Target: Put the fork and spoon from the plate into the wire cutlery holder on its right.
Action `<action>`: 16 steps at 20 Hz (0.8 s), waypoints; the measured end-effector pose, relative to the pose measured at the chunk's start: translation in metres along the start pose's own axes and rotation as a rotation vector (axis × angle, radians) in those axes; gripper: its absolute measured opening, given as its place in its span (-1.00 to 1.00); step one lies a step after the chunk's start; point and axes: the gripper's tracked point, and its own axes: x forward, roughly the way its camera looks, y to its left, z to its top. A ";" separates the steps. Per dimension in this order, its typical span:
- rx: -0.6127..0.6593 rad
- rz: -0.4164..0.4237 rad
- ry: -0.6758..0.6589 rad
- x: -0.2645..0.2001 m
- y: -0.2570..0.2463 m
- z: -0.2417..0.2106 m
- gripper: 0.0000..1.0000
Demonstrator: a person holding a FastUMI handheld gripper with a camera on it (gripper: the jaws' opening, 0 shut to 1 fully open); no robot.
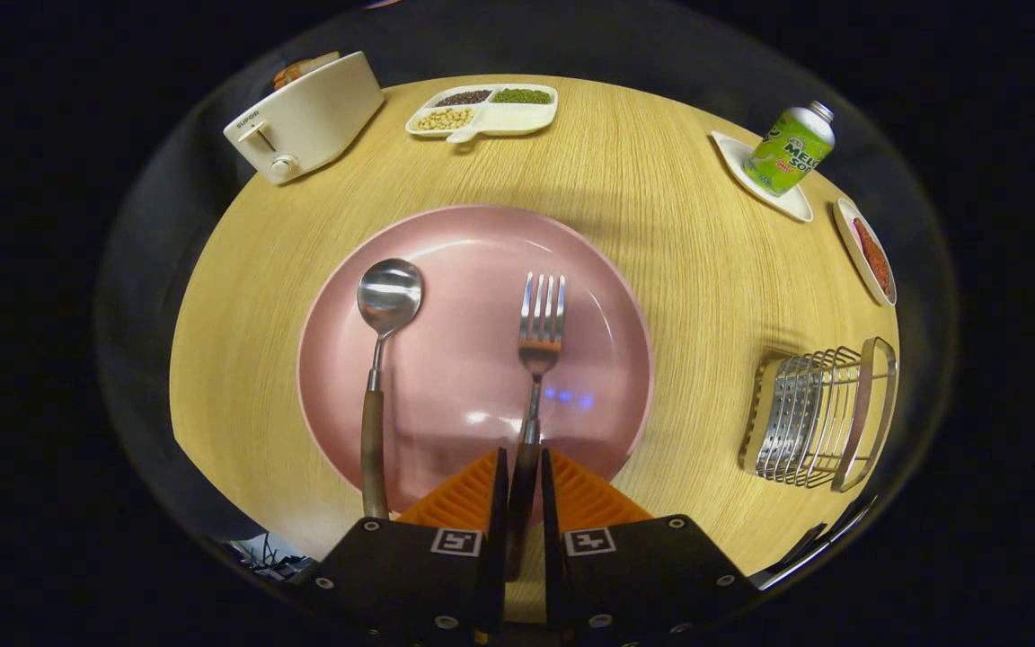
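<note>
A pink plate [473,243] lies on the round wooden table just ahead of my fingers. On its right half rests a metal fork [540,328], tines pointing away, its dark handle running back between my two fingers. My gripper [524,476] is shut on the fork's handle, both pads pressed against it. Left of the fork a metal spoon [386,301] with a wooden handle lies on the plate, bowl facing up, its handle reaching past the near rim. The wire cutlery holder [818,415] stands on the table to the right of the plate, with nothing in it.
At the far side of the table sit a cream toaster [306,117] and a white divided dish of beans [484,110]. A green bottle [789,148] stands on a white saucer at the far right, with a small dish of red food [870,253] beside it.
</note>
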 end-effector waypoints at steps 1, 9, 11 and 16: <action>0.000 0.003 0.001 0.001 0.000 -0.001 -0.64; 0.001 0.015 -0.055 -0.007 -0.006 0.008 -0.90; 0.009 0.028 -0.110 -0.018 -0.008 0.017 -0.90; 0.042 0.030 -0.196 -0.057 -0.031 0.019 -0.90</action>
